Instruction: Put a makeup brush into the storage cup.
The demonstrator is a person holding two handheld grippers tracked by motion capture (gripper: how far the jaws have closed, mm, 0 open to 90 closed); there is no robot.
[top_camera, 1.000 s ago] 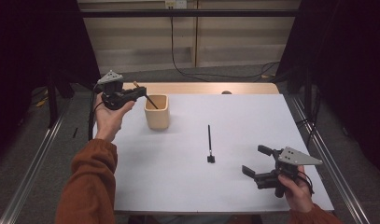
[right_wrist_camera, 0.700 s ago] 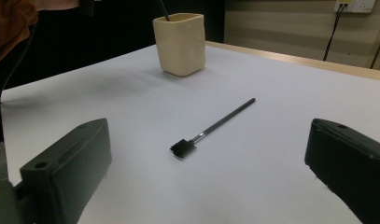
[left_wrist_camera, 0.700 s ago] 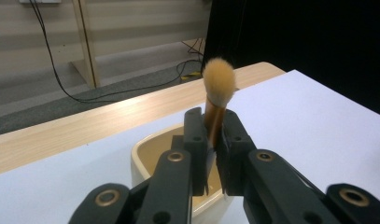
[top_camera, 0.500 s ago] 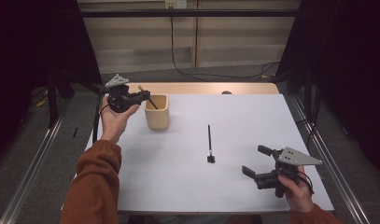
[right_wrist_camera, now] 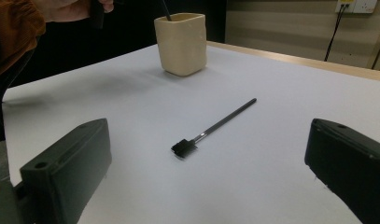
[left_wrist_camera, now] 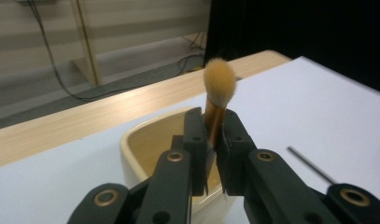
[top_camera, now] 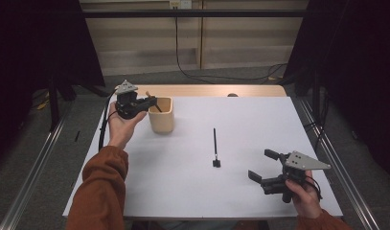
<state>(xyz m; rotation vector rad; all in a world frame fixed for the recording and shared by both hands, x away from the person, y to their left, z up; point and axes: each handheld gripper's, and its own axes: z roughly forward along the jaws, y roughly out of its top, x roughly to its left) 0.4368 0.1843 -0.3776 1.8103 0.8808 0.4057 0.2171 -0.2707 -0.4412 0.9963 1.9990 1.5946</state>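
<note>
Left gripper (left_wrist_camera: 211, 140) fingers clamping brush (left_wrist_camera: 219, 93), handle end hidden inside cup (left_wrist_camera: 145, 149)

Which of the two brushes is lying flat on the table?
The thin black brush, alone mid-table. The fluffy tan brush is clamped in the left tool, its handle down in the cup.

Table (top_camera: 192, 191): white top, square-cornered, light wood strip showing along far edge (top_camera: 212, 90). Stands on grey floor, metal rails running along both sides.

Directly on top:
- cream cup (top_camera: 161, 115), rounded-square, upright, far left part of surface; seen also in right gripper view (right_wrist_camera: 181, 43)
- thin black brush (top_camera: 215, 147), lying flat near centre, handle pointing away, small dark head at near end; well apart from cup

Rest of white surface bare
</note>
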